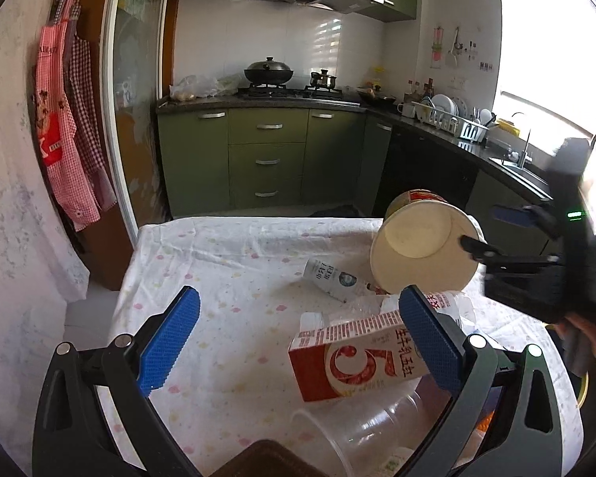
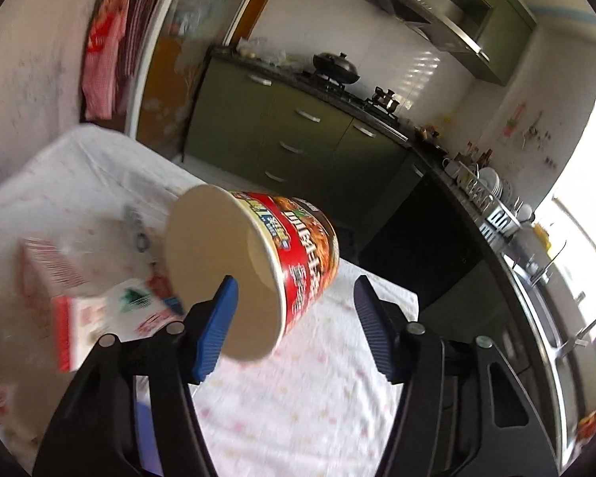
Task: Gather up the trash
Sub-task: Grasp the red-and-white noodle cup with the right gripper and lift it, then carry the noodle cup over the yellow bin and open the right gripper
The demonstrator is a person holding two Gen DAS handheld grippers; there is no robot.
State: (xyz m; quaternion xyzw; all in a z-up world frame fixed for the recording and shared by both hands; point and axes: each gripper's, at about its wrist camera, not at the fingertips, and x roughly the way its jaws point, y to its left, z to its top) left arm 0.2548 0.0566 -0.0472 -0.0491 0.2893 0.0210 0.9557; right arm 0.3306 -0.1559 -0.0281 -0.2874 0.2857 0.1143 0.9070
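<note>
A red instant-noodle cup (image 2: 258, 266) with a cream inside hangs tilted in the air over the table, mouth toward the left. My right gripper (image 2: 294, 318) is open: its left finger (image 2: 218, 326) sits inside the cup's mouth, the right finger stands apart from the wall. The cup also shows in the left wrist view (image 1: 421, 242), with the right gripper (image 1: 476, 234) at its rim. My left gripper (image 1: 298, 338) is open and empty above the table, its right pad in front of a red-and-white milk carton (image 1: 349, 357). A white bottle (image 1: 333, 280) lies behind.
The table has a white dotted cloth (image 1: 226, 270). A clear plastic container (image 1: 361, 433) lies at the near edge under the carton. Crumpled clear plastic (image 1: 453, 306) lies beside the carton. Green kitchen cabinets (image 1: 266, 159) and a counter with a dish rack (image 1: 453, 121) stand behind.
</note>
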